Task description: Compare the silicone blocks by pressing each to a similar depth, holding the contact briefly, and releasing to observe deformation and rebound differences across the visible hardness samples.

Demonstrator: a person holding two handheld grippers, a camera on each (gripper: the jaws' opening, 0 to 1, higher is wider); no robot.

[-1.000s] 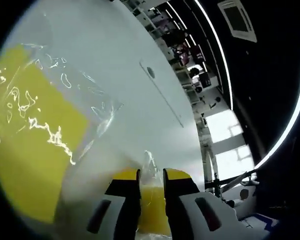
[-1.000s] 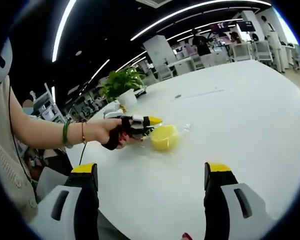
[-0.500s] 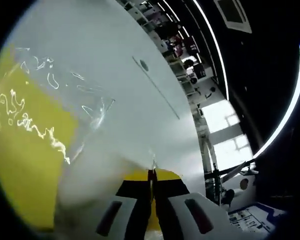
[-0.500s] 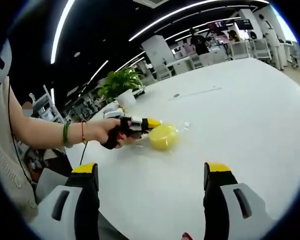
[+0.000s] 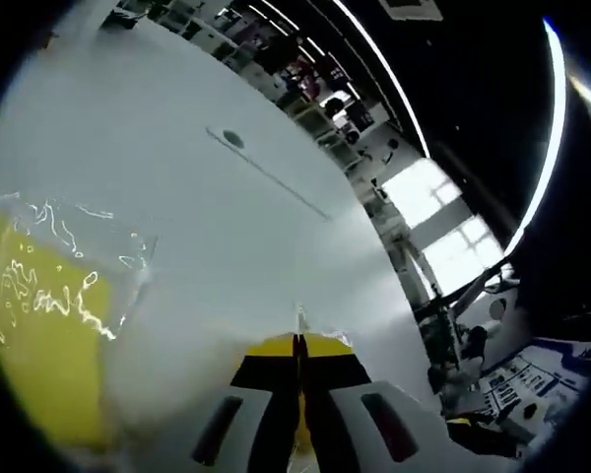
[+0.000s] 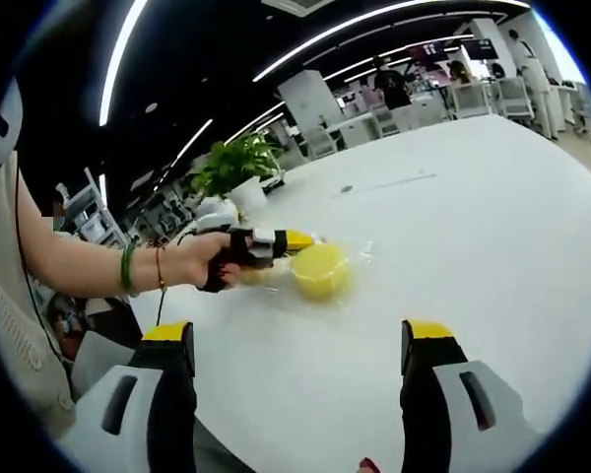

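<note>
The left gripper (image 5: pixel 297 347) has its yellow-tipped fingers (image 5: pixel 266 353) pressed together, and a thin sliver of clear film rises from the seam between them. It looks as if they have pinched the edge of the clear plastic bag (image 5: pixel 118 258) and not the sample inside it, probably to keep the bag from sliding on the desk (image 5: pixel 227 227) while the sample is tested. In the right gripper view the same gripper (image 6: pixel 297 240), held in the person's hand (image 6: pixel 202 264), reaches in from the left and meets the bag at its near-left side.

The task's thing, a yellow silicone block (image 6: pixel 318 271), lies inside that bag on the white desk, roughly midway across it and well away from the far edge. In the left gripper view the block (image 5: pixel 39 335) fills the lower left under wrinkled, glinting film, just beside the closed fingers. I can see only this one yellow sample.

The right gripper (image 6: pixel 300 379) hangs back over the near part of the desk, fingers (image 6: pixel 169 370) spread wide and holding nothing, well apart from the block. It is likely being kept ready to do the pressing.

A potted plant (image 6: pixel 242 168) stands at the far left corner of the desk.
</note>
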